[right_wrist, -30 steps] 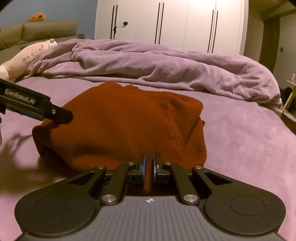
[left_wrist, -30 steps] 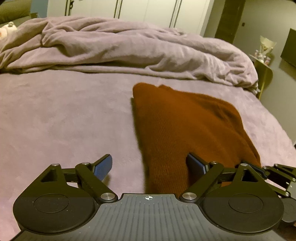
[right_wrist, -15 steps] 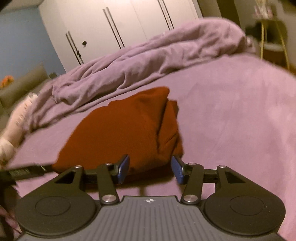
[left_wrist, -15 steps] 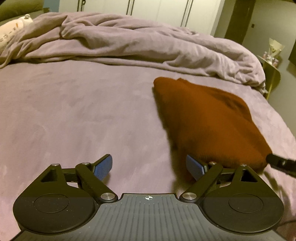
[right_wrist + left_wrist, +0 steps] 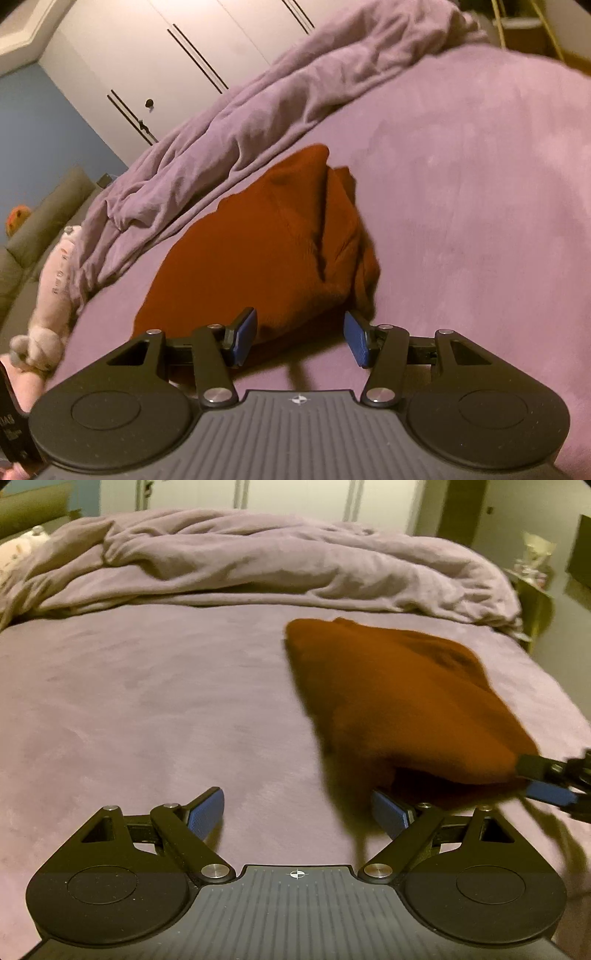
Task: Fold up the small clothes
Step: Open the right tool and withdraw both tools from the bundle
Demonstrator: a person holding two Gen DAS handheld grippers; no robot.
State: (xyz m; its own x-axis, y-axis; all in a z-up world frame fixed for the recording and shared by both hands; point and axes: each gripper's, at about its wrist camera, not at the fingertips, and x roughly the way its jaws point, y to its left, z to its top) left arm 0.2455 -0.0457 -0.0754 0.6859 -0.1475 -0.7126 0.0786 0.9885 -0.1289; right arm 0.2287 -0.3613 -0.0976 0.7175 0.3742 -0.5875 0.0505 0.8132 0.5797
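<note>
a purple bed [image 5: 129, 709] carries a folded rust sweater [image 5: 258, 251], long axis toward 11 o'clock. the right hand-held gripper [image 5: 300, 338], spread and empty, sits nearest, sweater at 12; the left hand-held gripper [image 5: 297, 812], also spread, has it at 2.

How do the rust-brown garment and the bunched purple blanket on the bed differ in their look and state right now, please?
The rust-brown garment is dark, knit-looking and folded into a compact bundle; the purple blanket is pale, smooth-looking and lies rumpled and unfolded. The garment lies near the open left gripper and right gripper; the blanket stretches across the far side of the bed. Both rest on the bed, held by neither gripper.
</note>
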